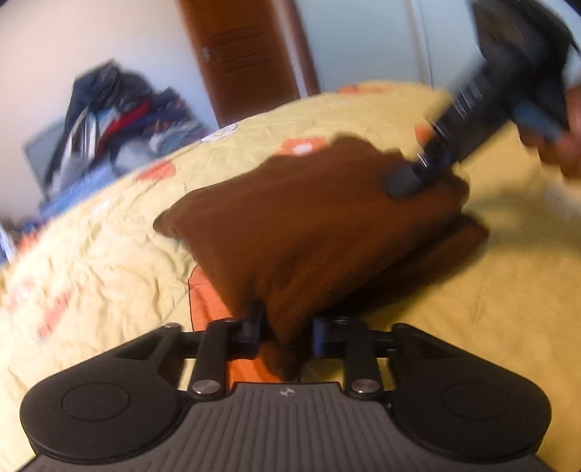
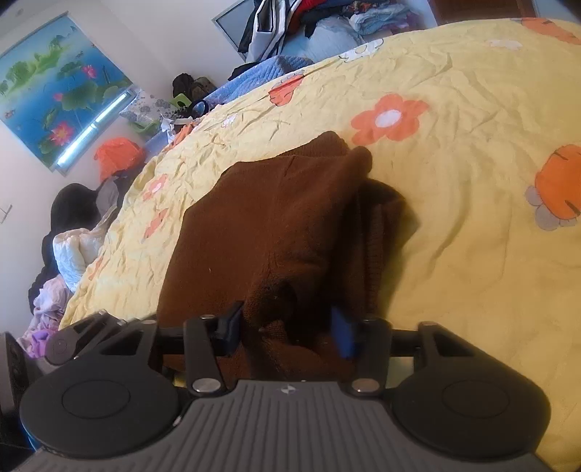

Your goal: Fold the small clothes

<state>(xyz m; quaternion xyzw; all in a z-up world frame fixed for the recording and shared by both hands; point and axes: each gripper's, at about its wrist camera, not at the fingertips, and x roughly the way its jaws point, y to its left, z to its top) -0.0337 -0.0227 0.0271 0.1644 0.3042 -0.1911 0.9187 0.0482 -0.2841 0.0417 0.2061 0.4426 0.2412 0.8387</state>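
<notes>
Nearest in the left wrist view, the left gripper (image 1: 287, 332) has its jaws clamped on a bunched corner of the brown knitted garment (image 1: 312, 225), which rises between the fingers; the pinch seems meant to carry that edge across for a fold. In the right wrist view the right gripper (image 2: 287, 326) likewise has brown knit gathered between its fingers (image 2: 343, 332); its jaws are drawn in on the cloth, so I judge it gripped, though the gap looks wide because the fabric is thick. With two corners held, the near edge should travel evenly. The garment lies partly doubled over on the yellow flowered bedspread (image 2: 472, 218), one layer on another, so the fold looks under way, not finished; the soft bed gives a broad surface for laying it flat. Beyond, a heap of clothes (image 2: 319, 18) sits past the bed; a lotus picture (image 2: 61, 90) hangs on the wall.
</notes>
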